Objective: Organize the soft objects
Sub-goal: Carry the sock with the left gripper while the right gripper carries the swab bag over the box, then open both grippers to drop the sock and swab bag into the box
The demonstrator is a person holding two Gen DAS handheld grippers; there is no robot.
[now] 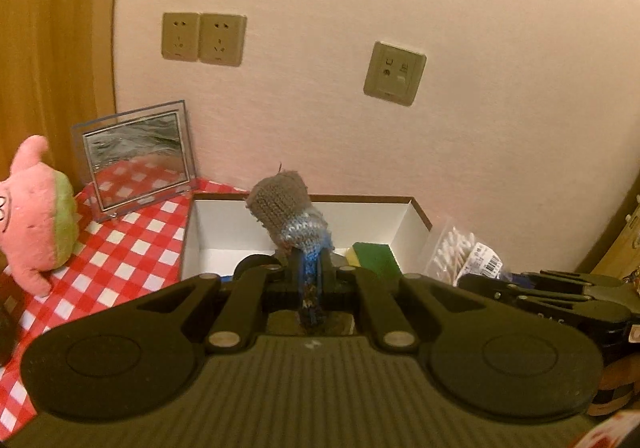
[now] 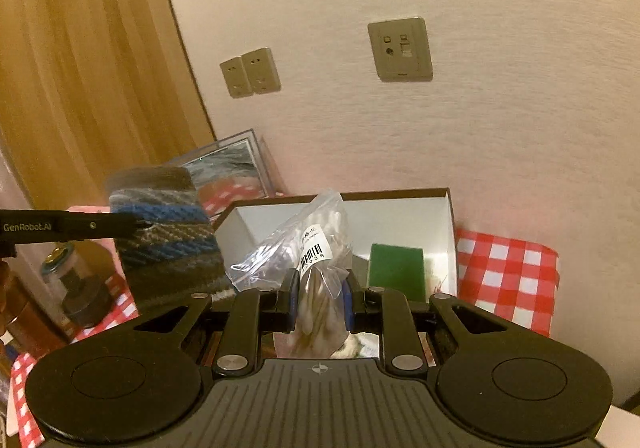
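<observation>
Two hand-held grippers appear above a table covered in a red-and-white checked cloth (image 1: 132,244), each carrying one item over or near an open white box (image 1: 224,224) that stands against the wall. Left gripper (image 1: 307,268): jaws drawn close together and clamped on a knitted piece (image 1: 286,214), grey at its upper end and shading through pale blue to deep blue where the fingers pinch it; the piece stands up from the jaws in front of the box opening, and in the right wrist view it shows as a striped grey, blue and dark fabric hanging to the left of the box. Right gripper (image 2: 320,298): jaws partly closed around a clear plastic bag of cotton swabs (image 2: 308,252) bearing a barcode label, the blue finger pads (image 2: 347,304) pressing its lower part while the bag's top rises in front of the box interior. Inside the box, toward its right end, lies a sponge (image 2: 396,268) with a green face and a yellow layer. A pink plush toy (image 1: 34,216) with a green band sits on the cloth at far left, well apart from the box. A clear-framed picture (image 1: 136,160) leans near the wall just left of the box. Wall sockets (image 1: 202,38) and a further outlet plate (image 1: 394,72) are mounted above. A dark jar-like object (image 2: 80,288) stands at the lower left of the right wrist view.
</observation>
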